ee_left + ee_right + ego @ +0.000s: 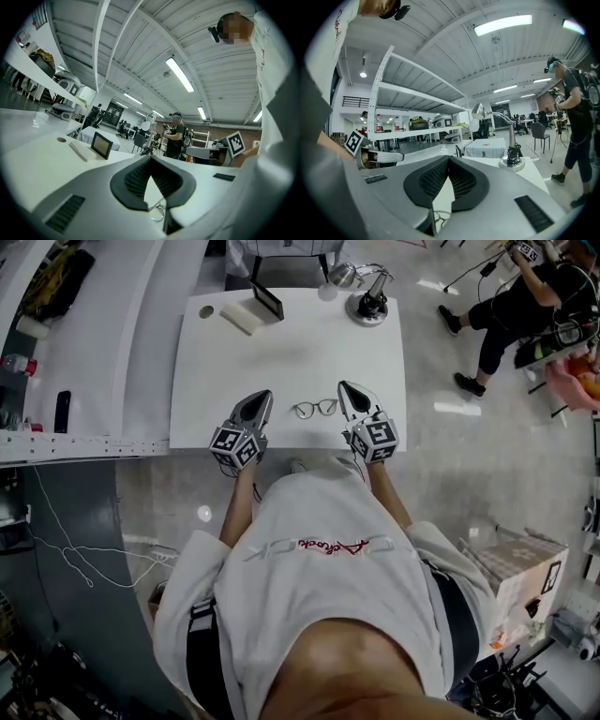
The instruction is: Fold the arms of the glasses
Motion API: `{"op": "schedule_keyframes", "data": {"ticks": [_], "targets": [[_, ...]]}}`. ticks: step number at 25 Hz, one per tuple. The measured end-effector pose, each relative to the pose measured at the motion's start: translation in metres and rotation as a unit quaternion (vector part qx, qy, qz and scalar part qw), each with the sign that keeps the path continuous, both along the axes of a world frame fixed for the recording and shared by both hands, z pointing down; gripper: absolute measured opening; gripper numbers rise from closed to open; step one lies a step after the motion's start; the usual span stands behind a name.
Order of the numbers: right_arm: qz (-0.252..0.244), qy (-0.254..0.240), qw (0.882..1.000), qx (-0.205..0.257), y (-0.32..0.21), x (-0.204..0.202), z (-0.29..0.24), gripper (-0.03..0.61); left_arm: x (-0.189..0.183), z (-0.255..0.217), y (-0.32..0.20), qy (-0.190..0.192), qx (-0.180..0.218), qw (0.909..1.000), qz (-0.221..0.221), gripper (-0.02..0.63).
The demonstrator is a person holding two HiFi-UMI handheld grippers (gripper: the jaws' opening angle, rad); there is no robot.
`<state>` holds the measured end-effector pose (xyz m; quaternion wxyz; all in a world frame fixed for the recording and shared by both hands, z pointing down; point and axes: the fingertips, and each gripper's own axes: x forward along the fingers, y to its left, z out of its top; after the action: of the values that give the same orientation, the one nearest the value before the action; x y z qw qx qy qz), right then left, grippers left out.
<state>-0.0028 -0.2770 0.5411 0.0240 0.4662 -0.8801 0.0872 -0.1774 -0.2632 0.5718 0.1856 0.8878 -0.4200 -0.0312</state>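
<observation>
Nearest, shirt: a white shirt [319, 568] with red print lies behind both grippers, on the person holding them.
Left gripper [264, 398]: jaws pressed together, nothing between the pads; it sits at the near edge of the worktop and points away from the person. Its own view [151, 159] shows the dark pads meeting.
Right gripper [344, 388]: jaws likewise pressed together and empty, at the same near edge. Its own view [448, 159] shows the pads meeting.
Glasses [314, 408]: flat on the worktop between the two grippers, just right of the left tip and just left of the right tip, touching neither. A bit of thin frame shows under the closed jaws in the left gripper view [158, 211] and the right gripper view [439, 216]. Whether the arms are folded cannot be made out.
Worktop [291, 357]: white.
Beyond the left gripper: a white block [242, 317] and a small dark screen [267, 300] just beside it.
Beyond the right gripper: a desk lamp [368, 304] on a round base.
Far right of the right gripper: a bystander [525, 306] in dark clothes, well apart.
</observation>
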Motion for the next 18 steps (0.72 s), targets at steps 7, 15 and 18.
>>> {"op": "schedule_keyframes", "data": {"ticks": [7,15,18], "targets": [[0.005,-0.006,1.000,-0.028,0.001,0.013,0.016,0.003,0.011,0.011,-0.002,-0.002,-0.016,0.9999,0.002,0.023],[-0.026,-0.006,0.997,-0.070,0.004,0.016,0.039,0.005,0.024,0.018,0.001,-0.006,-0.038,0.9992,-0.009,0.023],[-0.040,-0.004,0.996,-0.084,0.009,0.015,0.047,0.009,0.025,0.022,0.007,-0.005,-0.044,0.9989,-0.016,0.023]]}}
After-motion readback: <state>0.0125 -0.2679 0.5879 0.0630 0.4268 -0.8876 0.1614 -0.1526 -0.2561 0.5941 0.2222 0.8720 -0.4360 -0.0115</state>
